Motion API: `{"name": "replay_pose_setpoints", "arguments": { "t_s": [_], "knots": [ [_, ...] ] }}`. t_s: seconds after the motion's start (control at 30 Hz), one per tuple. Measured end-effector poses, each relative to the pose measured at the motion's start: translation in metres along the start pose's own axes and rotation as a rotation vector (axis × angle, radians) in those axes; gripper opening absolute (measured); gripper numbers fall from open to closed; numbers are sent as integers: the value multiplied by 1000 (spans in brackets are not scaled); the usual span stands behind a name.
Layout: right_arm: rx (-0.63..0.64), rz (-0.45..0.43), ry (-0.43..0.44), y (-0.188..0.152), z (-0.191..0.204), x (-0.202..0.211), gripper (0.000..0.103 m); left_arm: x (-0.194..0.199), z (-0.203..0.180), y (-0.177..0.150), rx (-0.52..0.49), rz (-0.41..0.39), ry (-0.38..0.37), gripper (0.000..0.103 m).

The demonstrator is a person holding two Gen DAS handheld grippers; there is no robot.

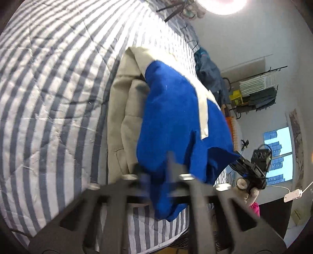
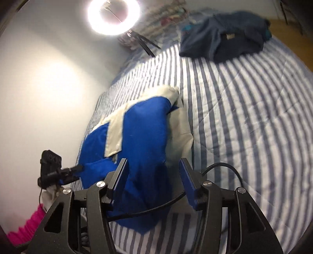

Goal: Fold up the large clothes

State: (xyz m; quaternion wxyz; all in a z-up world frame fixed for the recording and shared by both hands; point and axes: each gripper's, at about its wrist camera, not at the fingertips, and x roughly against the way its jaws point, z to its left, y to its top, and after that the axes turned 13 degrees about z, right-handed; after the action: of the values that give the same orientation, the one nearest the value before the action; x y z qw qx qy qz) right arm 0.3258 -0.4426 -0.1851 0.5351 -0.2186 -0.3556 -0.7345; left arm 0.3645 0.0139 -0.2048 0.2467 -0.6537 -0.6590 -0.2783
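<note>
A blue and cream garment (image 2: 144, 140) lies in a loose heap on the bed, over the striped quilt (image 2: 244, 121), towards the near edge of the mattress. Its blue side is uppermost, with a cream strip running across it and cream fabric spilling out on the far side.

The right tongs (image 2: 154, 181) stand part-way apart, with the blue cloth lying between and under the two fingers; the pads do not press on it, so nothing is gripped there. A black cable curls across in front of them.

The left tongs (image 1: 168, 175) are blurred in their own camera, but the fingers look drawn together at the near edge of the blue cloth. Whether they pinch any fabric I cannot tell. Seen from the right wrist, they sit at the left side of the heap, at its blue edge.

A dark navy garment (image 2: 221, 41) lies crumpled at the far end of the bed, well apart from the blue one. A ring light (image 2: 113, 15) glares beyond the far end. A bit of pink sleeve (image 2: 25, 226) shows low on the left.
</note>
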Motion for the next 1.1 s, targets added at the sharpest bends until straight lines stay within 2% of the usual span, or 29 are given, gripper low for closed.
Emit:
{"name": "replay_pose_setpoints", "arguments": {
  "t_s": [0.03, 0.07, 0.1, 0.27, 0.37, 0.43, 0.53, 0.67, 0.8, 0.87, 0.93, 1.03, 1.1],
  "knots": [
    [-1, 11, -1, 1, 1, -6, 44, -1, -3, 0, -10, -8, 17, 2],
    [2, 28, 0, 2, 2, -13, 16, -2, -7, 0, -23, -13, 35, 1],
    [8, 47, 1, 2, 5, -17, 2, -1, -12, -2, -38, -17, 47, 0],
    [107, 35, -71, -18, 33, 3, 1, 13, -28, -15, -71, -38, 56, 0],
    [74, 41, -65, -26, 18, 8, 1, 5, -13, -21, -45, -21, 95, 0],
    [57, 80, -131, -27, 8, -10, 1, -11, 1, -21, -10, 10, 105, 0],
    [107, 99, -222, -25, 16, -21, 1, -15, 1, -19, -15, 3, 125, 0],
    [203, 85, -275, -23, 39, 2, 3, 4, -29, -22, -126, -23, 222, 0],
    [315, -40, -302, -16, 61, 39, 5, 34, -61, -24, -237, -93, 312, 0],
    [377, -94, -300, -3, 75, 43, 5, 37, -81, -17, -303, -127, 352, 0],
    [442, -112, -305, 18, 90, 34, 5, 33, -100, 0, -347, -143, 366, 0],
    [482, -44, -317, 54, 106, 7, 5, 17, -124, 39, -370, -128, 381, 0],
    [480, 17, -286, 81, 111, -18, 5, 5, -132, 61, -377, -112, 367, 0]
  ]
}}
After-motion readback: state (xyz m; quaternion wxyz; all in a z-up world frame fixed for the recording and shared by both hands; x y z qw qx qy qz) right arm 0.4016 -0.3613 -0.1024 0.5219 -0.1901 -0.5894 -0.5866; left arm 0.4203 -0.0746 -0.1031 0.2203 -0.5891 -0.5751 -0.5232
